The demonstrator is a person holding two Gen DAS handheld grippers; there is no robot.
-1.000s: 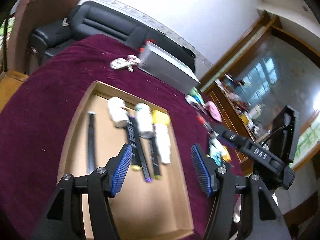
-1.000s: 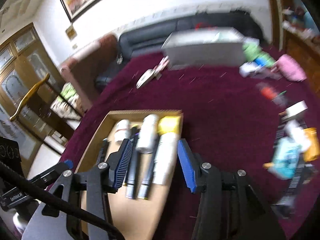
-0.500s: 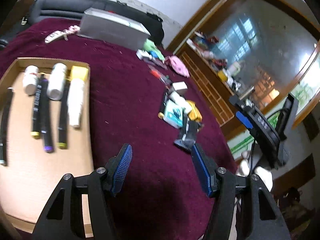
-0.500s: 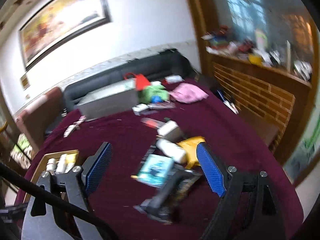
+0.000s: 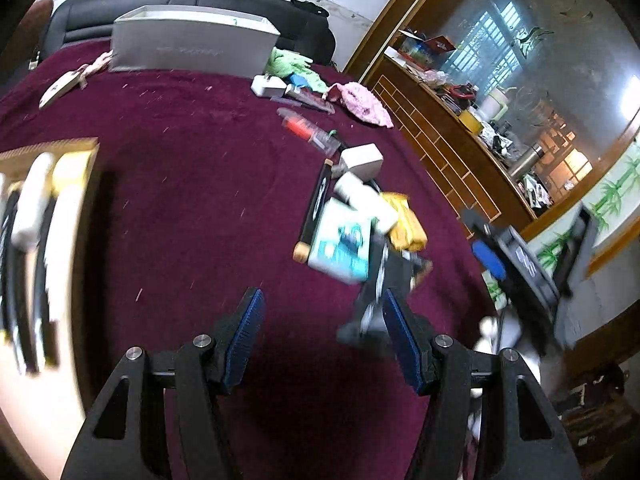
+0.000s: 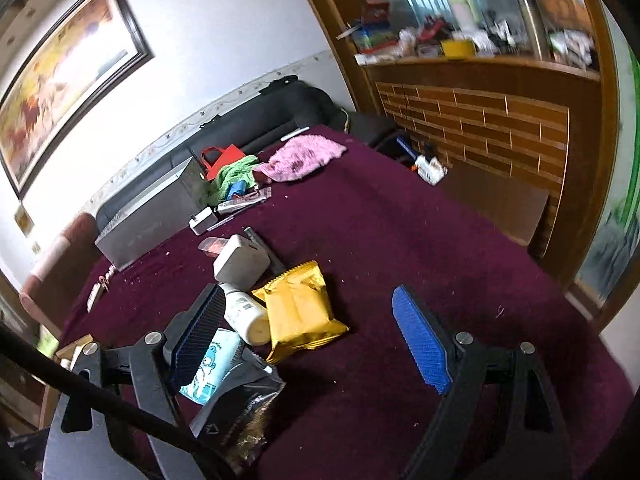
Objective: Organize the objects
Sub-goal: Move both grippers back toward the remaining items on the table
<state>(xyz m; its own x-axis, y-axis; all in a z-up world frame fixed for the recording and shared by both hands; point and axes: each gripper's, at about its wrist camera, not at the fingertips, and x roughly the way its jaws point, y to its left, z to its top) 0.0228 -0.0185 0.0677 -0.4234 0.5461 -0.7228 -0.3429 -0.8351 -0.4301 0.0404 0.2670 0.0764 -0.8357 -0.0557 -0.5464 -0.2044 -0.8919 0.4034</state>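
Note:
A pile of small items lies on the maroon table: a yellow foil packet [image 6: 300,308], a white bottle [image 6: 244,314], a light-blue carton [image 6: 208,364], a black pouch [image 6: 236,404] and a white box [image 6: 240,260]. The pile also shows in the left wrist view, with the carton [image 5: 340,240] and the packet [image 5: 404,220]. My right gripper [image 6: 308,340] is open just above the pile, around the packet. My left gripper [image 5: 324,336] is open and empty over bare cloth, left of the pile. The cardboard tray [image 5: 48,152] with bottles and pens is at the left edge.
A grey box [image 5: 192,44] stands at the back. A green cloth [image 6: 236,172], a pink cloth [image 6: 300,156], a white adapter [image 6: 200,220] and a red-capped tube [image 5: 304,128] lie near it. A wooden counter [image 6: 500,120] runs along the right.
Both grippers have swung right, away from the tray, to the pile of loose items. The right gripper has come down close over the yellow packet. Both stay open.

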